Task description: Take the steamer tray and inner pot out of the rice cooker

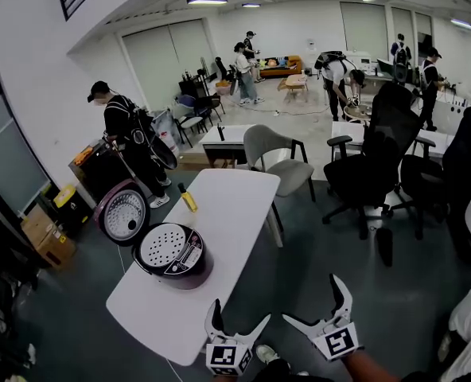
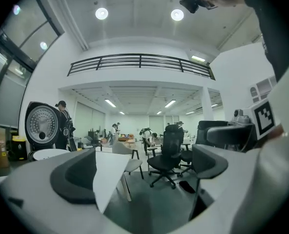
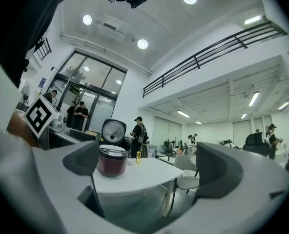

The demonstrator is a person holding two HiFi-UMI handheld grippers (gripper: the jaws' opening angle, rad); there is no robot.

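Note:
On the white table stands a dark red rice cooker with its lid swung open. A white perforated steamer tray sits in its top and hides the inner pot. My left gripper and right gripper hover side by side off the table's near corner, both open and empty. Through the right gripper I see the cooker at a distance, just inside the left jaw. The left gripper points past the table, with the lid at far left.
A yellow bottle stands on the table behind the cooker. A grey chair sits at the table's far end and black office chairs stand to the right. A person in black bends beside cardboard boxes at left.

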